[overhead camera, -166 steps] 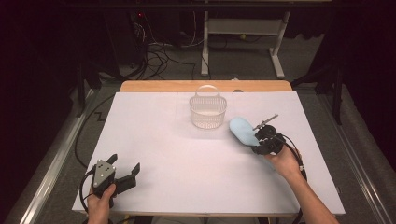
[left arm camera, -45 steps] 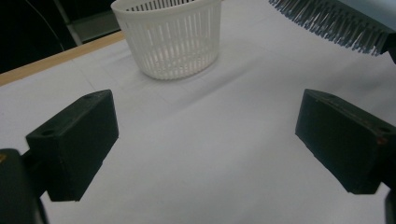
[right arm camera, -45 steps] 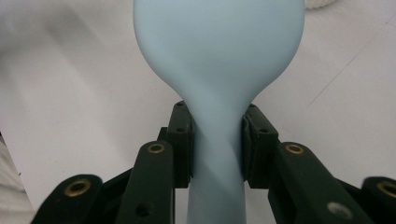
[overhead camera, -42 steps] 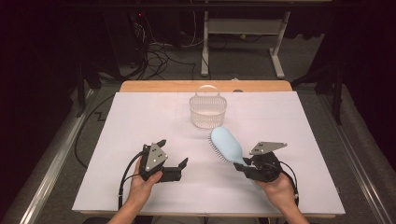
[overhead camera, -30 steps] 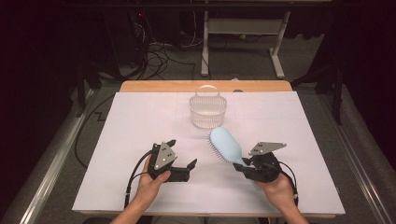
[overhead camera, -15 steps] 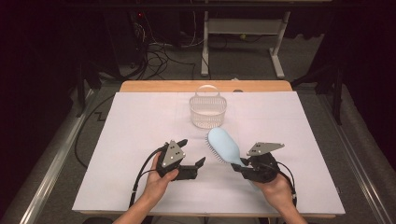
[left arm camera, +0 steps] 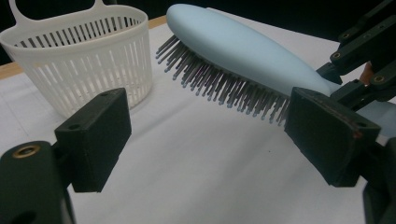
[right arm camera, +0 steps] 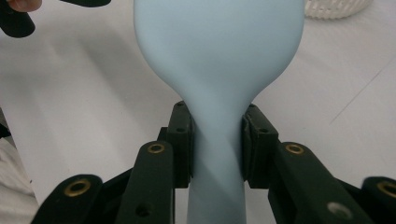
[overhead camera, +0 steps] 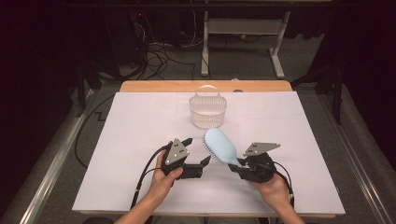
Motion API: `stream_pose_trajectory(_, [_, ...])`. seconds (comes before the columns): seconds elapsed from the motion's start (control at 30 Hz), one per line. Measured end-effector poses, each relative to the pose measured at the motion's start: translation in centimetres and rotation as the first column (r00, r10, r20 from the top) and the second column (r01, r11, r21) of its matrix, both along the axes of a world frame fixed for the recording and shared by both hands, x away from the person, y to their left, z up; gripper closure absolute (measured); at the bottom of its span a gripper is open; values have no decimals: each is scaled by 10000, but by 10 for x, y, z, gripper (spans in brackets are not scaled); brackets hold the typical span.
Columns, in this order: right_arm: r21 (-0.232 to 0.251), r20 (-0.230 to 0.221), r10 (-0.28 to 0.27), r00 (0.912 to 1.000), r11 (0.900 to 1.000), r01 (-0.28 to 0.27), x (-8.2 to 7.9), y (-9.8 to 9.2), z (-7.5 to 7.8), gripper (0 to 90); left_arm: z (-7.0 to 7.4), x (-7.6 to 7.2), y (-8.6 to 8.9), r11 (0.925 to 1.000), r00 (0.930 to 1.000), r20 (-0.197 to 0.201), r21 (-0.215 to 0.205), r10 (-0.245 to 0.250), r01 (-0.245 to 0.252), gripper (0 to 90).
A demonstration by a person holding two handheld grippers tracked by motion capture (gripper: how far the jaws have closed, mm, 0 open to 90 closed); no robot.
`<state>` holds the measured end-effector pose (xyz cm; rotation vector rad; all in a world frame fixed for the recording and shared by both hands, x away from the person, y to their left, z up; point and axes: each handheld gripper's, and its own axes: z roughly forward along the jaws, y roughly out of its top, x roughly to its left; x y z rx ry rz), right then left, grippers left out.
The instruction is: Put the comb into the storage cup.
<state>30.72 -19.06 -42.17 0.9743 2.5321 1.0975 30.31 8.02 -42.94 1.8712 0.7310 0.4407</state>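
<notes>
A light blue hairbrush (overhead camera: 220, 145) hangs above the white table, bristles facing down and left, its head pointing toward the basket. My right gripper (overhead camera: 238, 167) is shut on the brush's handle (right arm camera: 218, 186), one pad on each side of the neck. My left gripper (overhead camera: 196, 151) sits just left of the brush head. Its jaws have just been closing a little but stand wide apart with nothing between them (left arm camera: 210, 130). The bristles (left arm camera: 224, 84) lie just beyond its right-hand jaw.
A white slotted plastic basket (overhead camera: 208, 109) with a loop handle stands behind the brush at the table's middle back. White paper (overhead camera: 130, 121) covers the table. Cables trail from both grippers toward the front edge. Dark floor and a desk frame lie beyond.
The left gripper has moved right, up close to the brush head. The right gripper carried the brush from beside the basket to the front middle, then stayed still.
</notes>
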Motion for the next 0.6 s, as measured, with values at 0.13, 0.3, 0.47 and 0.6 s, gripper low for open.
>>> stream_pose_trajectory(0.13, [-6, 11, 27, 10000, 10000, -27, 0, 2, 0, 700, 1, -1, -3, 10000, 10000, 23, 17, -94, 94, 155])
stream_pose_trajectory(0.3, [-29, 45, 79, 10000, 10000, -79, 0, 4, 0, 700, 3, 0, -7, 9999, 9999, 7, -38, -149, 149, 155])
stream_pose_trajectory(0.47, [-25, 82, 94, 9999, 10000, -93, -1, 5, 0, 700, 3, 0, -11, 9998, 9998, -72, -57, -208, 208, 156])
stream_pose_trajectory(0.6, [-71, 66, 112, 9999, 9999, -111, -1, 6, -1, 700, 4, 0, -14, 9995, 9994, -170, -42, -299, 299, 156])
